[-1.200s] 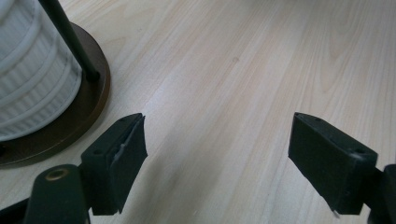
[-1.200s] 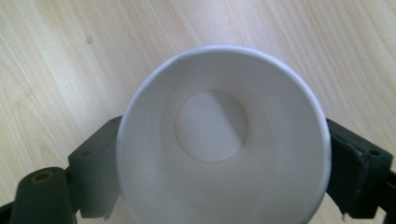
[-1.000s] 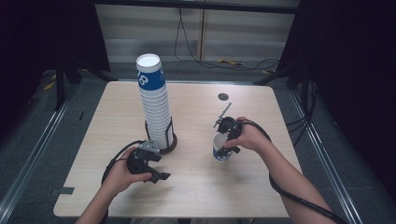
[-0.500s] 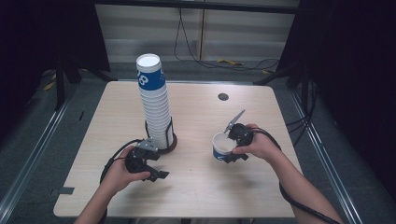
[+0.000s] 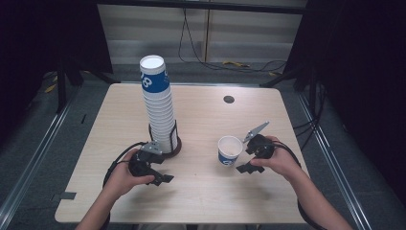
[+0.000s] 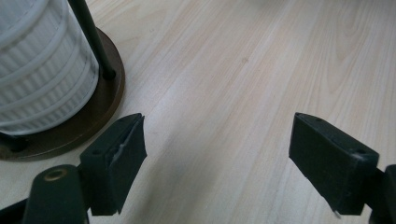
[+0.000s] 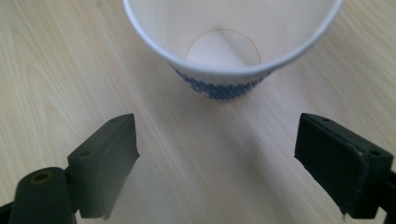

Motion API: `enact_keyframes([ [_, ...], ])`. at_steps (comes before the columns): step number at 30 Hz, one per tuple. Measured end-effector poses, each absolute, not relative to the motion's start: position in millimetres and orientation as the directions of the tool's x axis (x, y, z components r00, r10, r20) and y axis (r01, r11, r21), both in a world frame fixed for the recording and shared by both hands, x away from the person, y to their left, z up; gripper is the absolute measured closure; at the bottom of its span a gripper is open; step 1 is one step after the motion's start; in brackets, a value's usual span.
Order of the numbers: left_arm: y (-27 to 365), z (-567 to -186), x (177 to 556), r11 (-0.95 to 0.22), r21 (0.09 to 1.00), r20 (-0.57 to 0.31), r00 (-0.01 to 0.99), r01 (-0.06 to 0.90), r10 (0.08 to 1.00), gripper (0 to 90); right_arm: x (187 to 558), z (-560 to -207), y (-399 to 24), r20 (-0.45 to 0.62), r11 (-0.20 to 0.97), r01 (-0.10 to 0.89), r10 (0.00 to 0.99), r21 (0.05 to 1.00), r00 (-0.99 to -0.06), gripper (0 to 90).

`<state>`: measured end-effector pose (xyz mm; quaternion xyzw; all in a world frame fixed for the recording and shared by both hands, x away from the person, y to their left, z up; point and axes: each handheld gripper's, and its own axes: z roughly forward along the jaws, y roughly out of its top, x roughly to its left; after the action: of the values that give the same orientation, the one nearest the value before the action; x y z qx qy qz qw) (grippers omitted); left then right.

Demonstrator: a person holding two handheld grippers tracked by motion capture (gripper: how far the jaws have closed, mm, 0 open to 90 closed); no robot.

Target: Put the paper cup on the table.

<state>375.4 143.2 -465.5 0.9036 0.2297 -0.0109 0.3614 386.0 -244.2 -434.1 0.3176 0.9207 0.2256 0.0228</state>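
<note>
A tall stack of white paper cups (image 5: pixel 157 103) with blue print stands in a dark wire holder (image 5: pixel 173 145) left of the table's middle. A single white cup (image 5: pixel 230 150) with blue print stands upright on the table to its right. My right gripper (image 5: pixel 243 157) is just right of that cup and open. In the right gripper view the cup (image 7: pixel 233 42) stands beyond the right gripper (image 7: pixel 217 140), apart from both pads. My left gripper (image 5: pixel 164 178) rests near the holder's base (image 6: pixel 88 126); the left gripper (image 6: pixel 217 135) is open, its jaws have just been opening, and nothing is between them.
The light wooden table (image 5: pixel 201 201) has a small dark round hole (image 5: pixel 229 99) at the back right. Cables trail from both grippers toward the person. Metal rails and dark floor run along both sides of the table.
The right gripper has let go of the single cup and drawn back to the right; the cup now stands free and upright. The left hand has stayed where it was.
</note>
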Motion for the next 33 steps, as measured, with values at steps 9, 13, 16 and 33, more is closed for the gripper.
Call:
enact_keyframes([
  [9, 153.5, -469.8, 378.0, -0.617, 0.646, -0.185, 0.876, 0.449, 0.445, 18.2, 371.8, -439.5, -261.2, 0.076, 0.662, 0.556, 0.606, 0.503, -0.791, 12.7],
  [13, 159.3, -473.2, 379.1, -0.616, 0.641, -0.193, 0.873, 0.458, 0.449, 17.8, 363.9, -446.4, -268.8, 0.078, 0.645, 0.563, 0.619, 0.516, -0.781, 12.8],
  [16, 163.5, -475.3, 380.4, -0.612, 0.641, -0.187, 0.868, 0.462, 0.46, 17.6, 359.4, -450.4, -275.3, 0.075, 0.627, 0.565, 0.631, 0.536, -0.772, 12.8],
  [33, 186.0, -483.2, 386.5, -0.593, 0.637, -0.181, 0.844, 0.492, 0.505, 16.7, 338.7, -469.0, -298.4, 0.042, 0.561, 0.569, 0.689, 0.602, -0.724, 12.9],
])
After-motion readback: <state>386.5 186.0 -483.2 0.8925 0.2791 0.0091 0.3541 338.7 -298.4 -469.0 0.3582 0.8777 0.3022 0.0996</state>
